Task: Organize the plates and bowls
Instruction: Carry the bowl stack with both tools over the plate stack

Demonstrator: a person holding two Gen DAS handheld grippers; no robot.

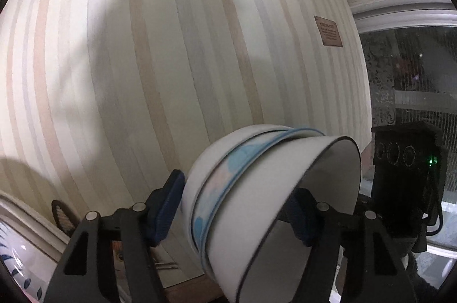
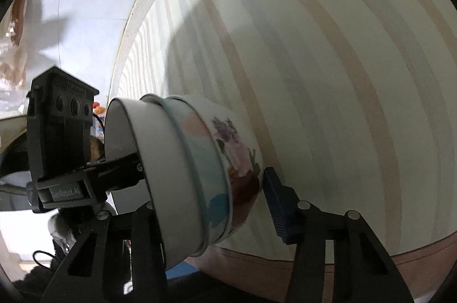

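A nested stack of three round ceramic bowls [image 1: 257,188] is lying tipped on its side, off any surface. The outermost white bowl with a thin dark rim [image 2: 160,188] is showing its open mouth; a blue-and-pink pastel-patched bowl [image 2: 208,174] is sitting behind it; a white bowl with purple-red flower print [image 2: 240,160] is sitting last.

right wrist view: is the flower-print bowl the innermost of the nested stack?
No. The flower-print bowl is outermost; the blue-banded bowl and black-rimmed white bowl nest inside it.

Left claw [image 1: 237,206], right claw [image 2: 211,188] (tilted) clamp bowls [image 1: 257,203].
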